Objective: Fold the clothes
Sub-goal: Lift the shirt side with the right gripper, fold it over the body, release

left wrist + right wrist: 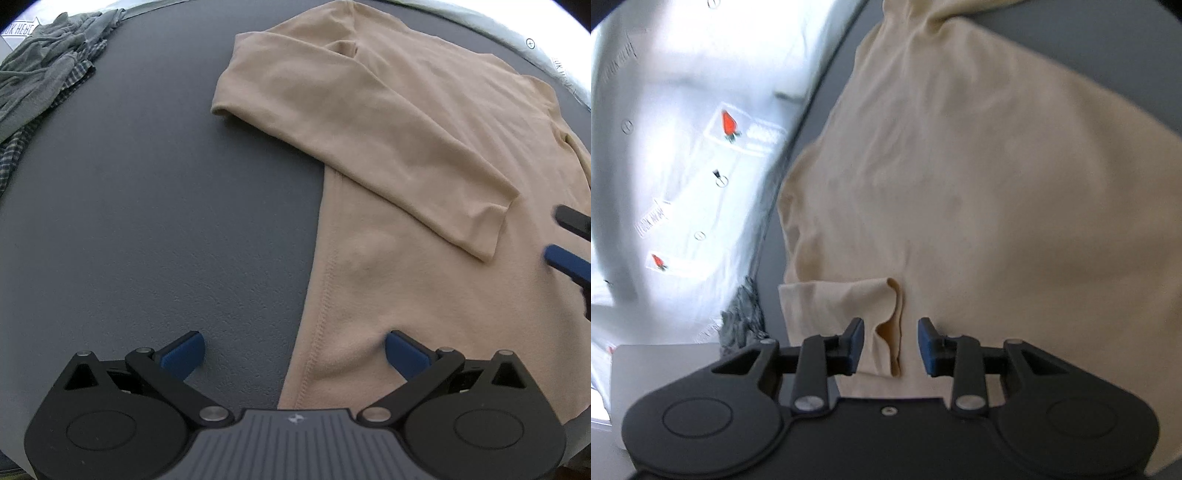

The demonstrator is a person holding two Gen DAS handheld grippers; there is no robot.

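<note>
A tan long-sleeved shirt (424, 155) lies spread on the dark grey table (147, 221), one sleeve (369, 122) already laid diagonally across the body, its cuff resting on the torso. The left tool (293, 350) stands wide, straddling the shirt's stitched side hem, one blue pad on bare table and the other on cloth, gripping nothing. The right tool (891, 345) is parted more narrowly around a raised ridge of fabric (892, 325) near a folded-over flap — apart from it on both sides, so it holds nothing that I can see. The knit looks thin, soft and light; it should drape and wrinkle rather than keep a crease, and slide a little on the table, so a single pinched layer would sag. Better holds, I judge, are the doubled hem and the seam edges. A heap of grey-green and checked clothes (44, 74) sits well apart at the far corner.
</note>
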